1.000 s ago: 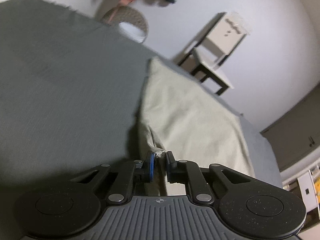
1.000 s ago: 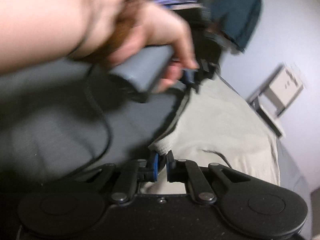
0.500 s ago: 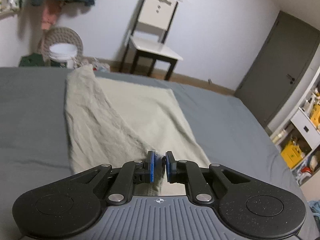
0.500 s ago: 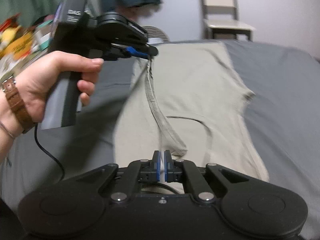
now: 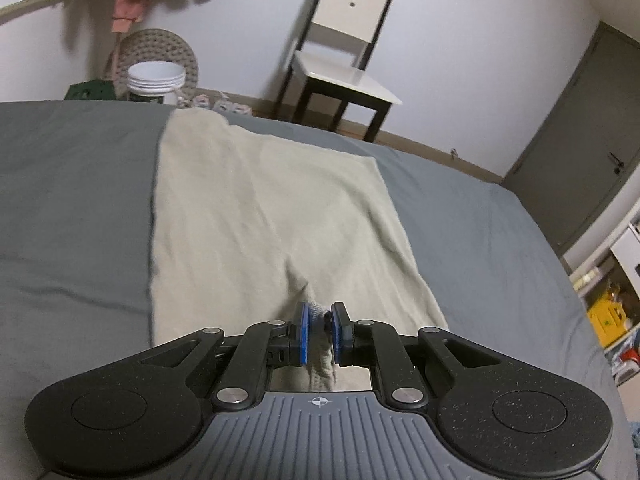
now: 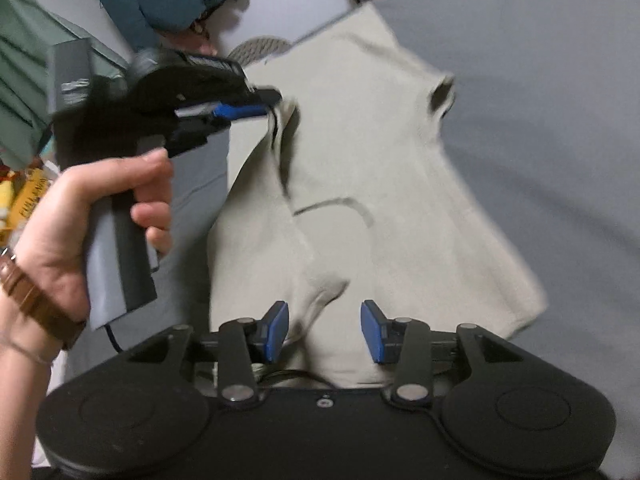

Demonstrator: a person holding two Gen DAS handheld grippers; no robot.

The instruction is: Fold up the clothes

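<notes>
Grey bed [image 5: 72,208] bears beige shirt [image 5: 256,208], lengthwise toward chair [image 5: 344,56].

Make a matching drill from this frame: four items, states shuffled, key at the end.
Items:
1. left claw
2. right claw
3. beige T-shirt
4. white chair

States:
a. open, nothing pinched; jaws have just been opening
b. standing by the wall past the bed
c. shut on a bunch of shirt fabric
d. spread on the grey bedsheet, one side folded over

Pairs: 1-c, 2-a, 3-d, 4-b
</notes>
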